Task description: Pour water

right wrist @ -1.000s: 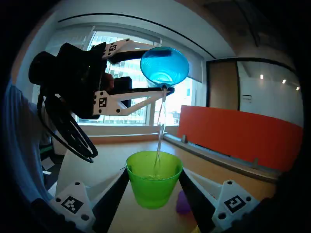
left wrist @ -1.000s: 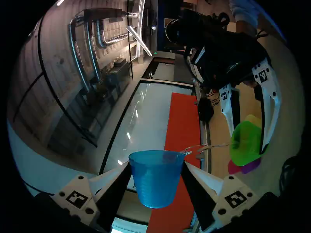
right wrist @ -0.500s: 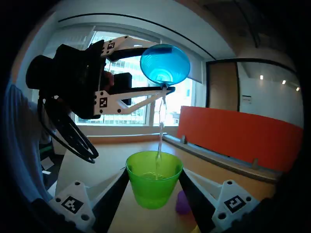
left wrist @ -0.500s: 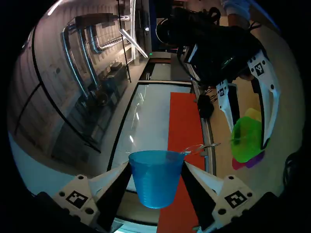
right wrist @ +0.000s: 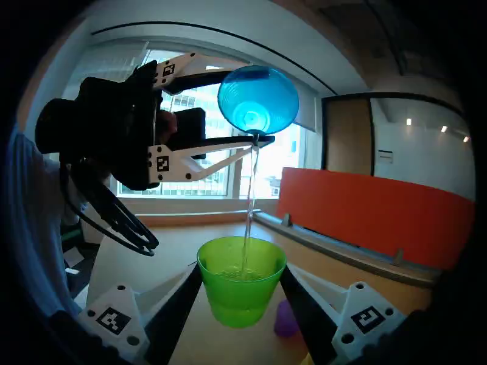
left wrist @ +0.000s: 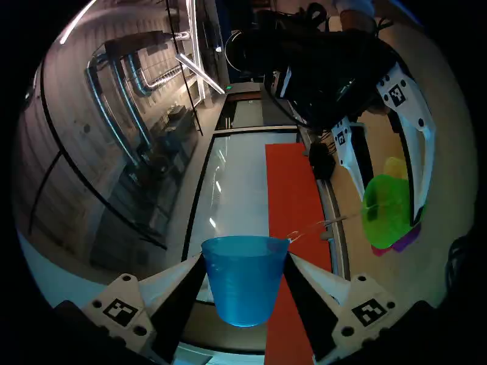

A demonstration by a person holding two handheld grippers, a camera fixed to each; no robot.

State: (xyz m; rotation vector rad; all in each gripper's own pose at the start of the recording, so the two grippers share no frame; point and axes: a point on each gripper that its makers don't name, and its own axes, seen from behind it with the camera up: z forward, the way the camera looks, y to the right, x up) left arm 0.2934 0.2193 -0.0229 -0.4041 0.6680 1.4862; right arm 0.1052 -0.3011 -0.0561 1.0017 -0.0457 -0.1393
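My left gripper [left wrist: 245, 281] is shut on a blue plastic cup [left wrist: 245, 278], held tipped on its side. In the right gripper view that blue cup [right wrist: 258, 100] hangs high, mouth towards me, and a thin stream of water [right wrist: 249, 198] falls from its rim. My right gripper [right wrist: 242, 291] is shut on an upright green cup [right wrist: 241, 286] below, and the stream lands inside it on standing water. In the left gripper view the green cup [left wrist: 386, 211] sits at the right between the right gripper's white fingers [left wrist: 419, 149].
Under the green cup lies a wooden table [right wrist: 176, 243], with a small purple cup [right wrist: 285, 317] on it. An orange partition [right wrist: 377, 210] runs along the right. Behind are windows [right wrist: 201, 176]. A person's blue sleeve [right wrist: 30, 243] and black cables [right wrist: 115, 222] fill the left.
The blue cup has tipped a little further, its mouth facing the right gripper more squarely. The water keeps running and the level in the green cup stands slightly higher.
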